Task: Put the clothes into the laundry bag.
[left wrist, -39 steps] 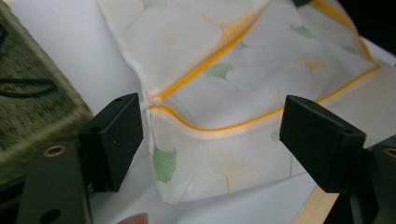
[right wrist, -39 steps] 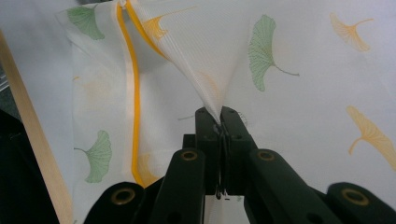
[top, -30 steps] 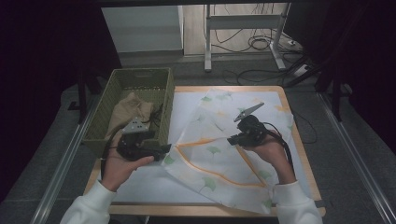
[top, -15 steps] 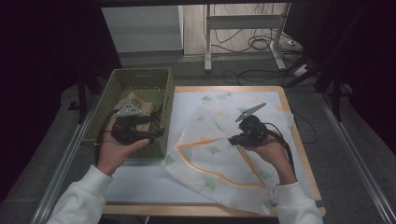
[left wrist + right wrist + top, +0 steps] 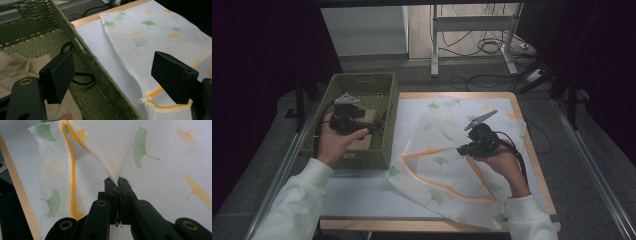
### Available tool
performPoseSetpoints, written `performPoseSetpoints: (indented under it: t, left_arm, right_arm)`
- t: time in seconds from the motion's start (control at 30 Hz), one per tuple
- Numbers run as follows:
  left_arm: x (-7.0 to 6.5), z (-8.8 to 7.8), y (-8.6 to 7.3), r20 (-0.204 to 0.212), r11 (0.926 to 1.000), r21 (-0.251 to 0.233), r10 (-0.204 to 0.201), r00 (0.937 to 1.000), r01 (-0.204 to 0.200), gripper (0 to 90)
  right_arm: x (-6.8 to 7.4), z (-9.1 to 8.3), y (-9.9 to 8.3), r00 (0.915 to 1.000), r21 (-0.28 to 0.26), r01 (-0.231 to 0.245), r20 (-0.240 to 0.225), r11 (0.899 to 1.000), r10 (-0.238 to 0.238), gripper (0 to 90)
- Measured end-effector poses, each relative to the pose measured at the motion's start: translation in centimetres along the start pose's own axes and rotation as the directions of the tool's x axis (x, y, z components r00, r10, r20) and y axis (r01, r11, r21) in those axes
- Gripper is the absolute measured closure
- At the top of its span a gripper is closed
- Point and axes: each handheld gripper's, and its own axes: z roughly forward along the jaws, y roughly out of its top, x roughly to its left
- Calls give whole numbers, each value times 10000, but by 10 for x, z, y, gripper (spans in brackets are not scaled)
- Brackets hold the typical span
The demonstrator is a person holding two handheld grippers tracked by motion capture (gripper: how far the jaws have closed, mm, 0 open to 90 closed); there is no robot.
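Observation:
A white mesh bag [image 5: 447,167] printed with green and orange leaves lies spread on the table, an orange zip [image 5: 437,182] running round its opening. My right gripper [image 5: 460,151] is shut on a pinched fold of the bag [image 5: 155,152] and lifts it into a small peak; the right gripper [image 5: 117,181] has its jaws tight together on the mesh beside the zip [image 5: 72,170]. My left gripper [image 5: 374,127] hovers over the green woven basket [image 5: 362,82], open with nothing between its fingers. In the left gripper view my left gripper [image 5: 115,67] spans the basket's right wall [image 5: 100,90].
Crumpled beige cloth [image 5: 15,67] and a black cord loop [image 5: 82,78] lie inside the basket. The bag's zip pull [image 5: 141,100] sits near the basket's corner. A white sheet [image 5: 362,195] covers the wooden table [image 5: 539,170]. Cables and a desk frame [image 5: 472,35] stand beyond it.
My left hand has carried its open gripper away from the table's near side and up over the basket. The right gripper has stayed put, still pinching the bag.

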Motion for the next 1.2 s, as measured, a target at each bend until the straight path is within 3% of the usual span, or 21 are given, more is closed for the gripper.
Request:
performPoseSetpoints:
  t: [0.17, 0.57, 0.97, 1.2]
  left_arm:
    - [19, 12, 4, -421, 9992, 146, -353, 9985, 359, 190]
    - [46, 34, 12, -925, 9966, 476, -631, 9937, 677, 189]
    - [56, 46, 26, -1253, 9946, 791, -570, 9905, 672, 181]
    - [64, 61, 26, -1368, 9881, 1274, -692, 9882, 868, 179]
  right_arm:
    - [0, 3, 0, 10000, 77, -17, 4, 10000, 17, 863]
    - [1, 7, 0, 10000, 241, -17, 52, 9997, 16, 863]
    - [0, 7, 0, 9999, 261, -27, 109, 9997, 24, 863]
    - [0, 6, -1, 9999, 212, -35, 117, 9998, 33, 863]
